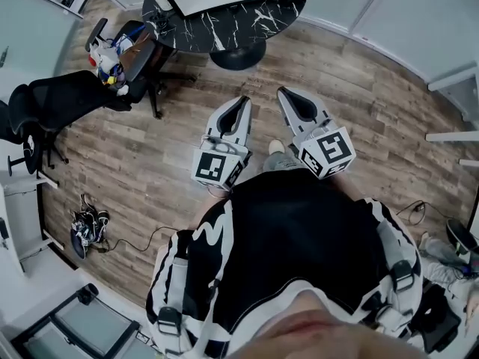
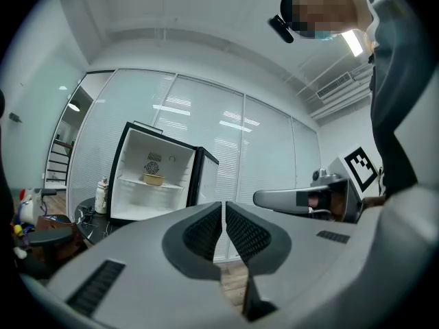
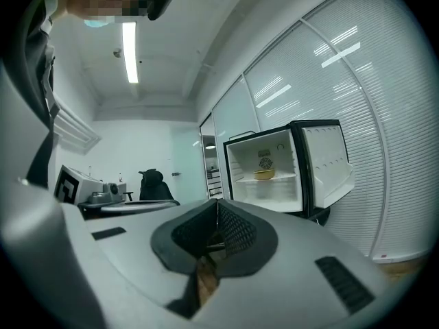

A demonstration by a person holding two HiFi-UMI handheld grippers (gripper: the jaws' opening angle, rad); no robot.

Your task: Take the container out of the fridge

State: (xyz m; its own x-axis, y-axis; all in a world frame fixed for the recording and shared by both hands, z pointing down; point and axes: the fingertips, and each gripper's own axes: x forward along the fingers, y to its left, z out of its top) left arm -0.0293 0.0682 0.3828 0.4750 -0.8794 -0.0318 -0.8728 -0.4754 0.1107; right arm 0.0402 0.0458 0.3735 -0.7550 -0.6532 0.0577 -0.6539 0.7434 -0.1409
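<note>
A small fridge stands with its door open on a round dark marble table; the right gripper view shows the same fridge. On its upper shelf sits a low yellow container. My left gripper and right gripper are held side by side over the wooden floor, pointing toward the table, both shut with nothing between the jaws. The left gripper and right gripper are some way from the fridge.
Black office chairs stand at the left, one holding a heap of coloured things. A bottle stands beside the fridge on the table. Shoes and a cable lie on the floor at the left. Glass partitions with blinds run behind the fridge.
</note>
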